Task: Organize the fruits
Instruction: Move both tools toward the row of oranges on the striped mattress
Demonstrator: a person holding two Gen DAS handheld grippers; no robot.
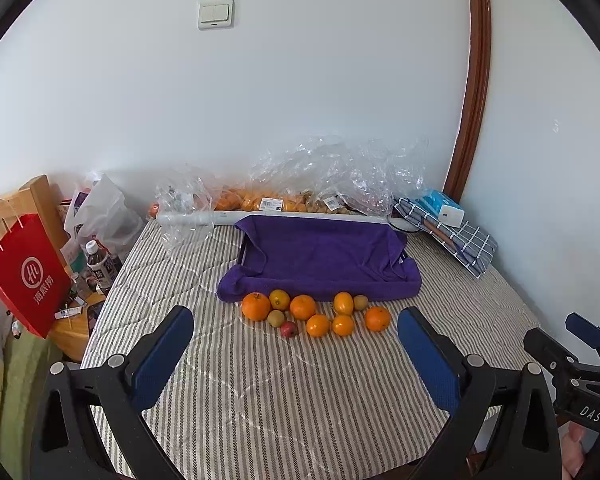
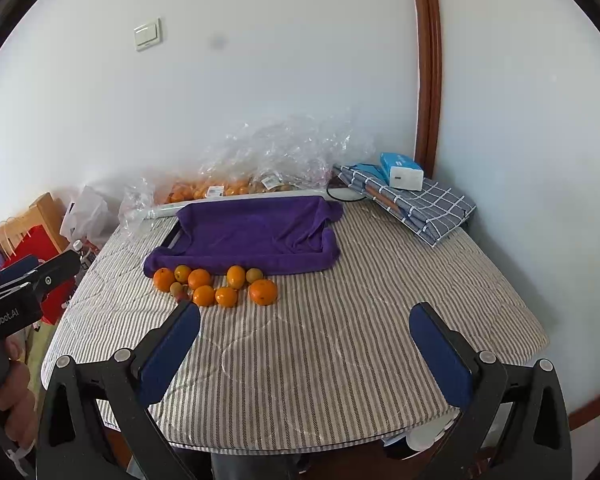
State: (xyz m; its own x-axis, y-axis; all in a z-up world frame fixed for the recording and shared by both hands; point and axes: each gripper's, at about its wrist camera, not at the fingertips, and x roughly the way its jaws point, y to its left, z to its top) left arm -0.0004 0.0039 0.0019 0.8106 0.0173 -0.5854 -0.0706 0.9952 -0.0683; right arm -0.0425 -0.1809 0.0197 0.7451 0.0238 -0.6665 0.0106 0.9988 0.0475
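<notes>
Tools (image 1: 296,354) (image 2: 305,354) agape; towel-lined tray (image 1: 324,260) fruitless

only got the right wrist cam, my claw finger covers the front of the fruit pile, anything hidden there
observer: Yes. A small red fruit lies at the front, between a brown fruit and an orange.
operator: what's off the left edge down low
observer: A dark bottle with a white cap stands behind a red bag with a round white logo.
operator: left claw open?
observer: The left claw is wide open, empty and short of the fruit.
</notes>
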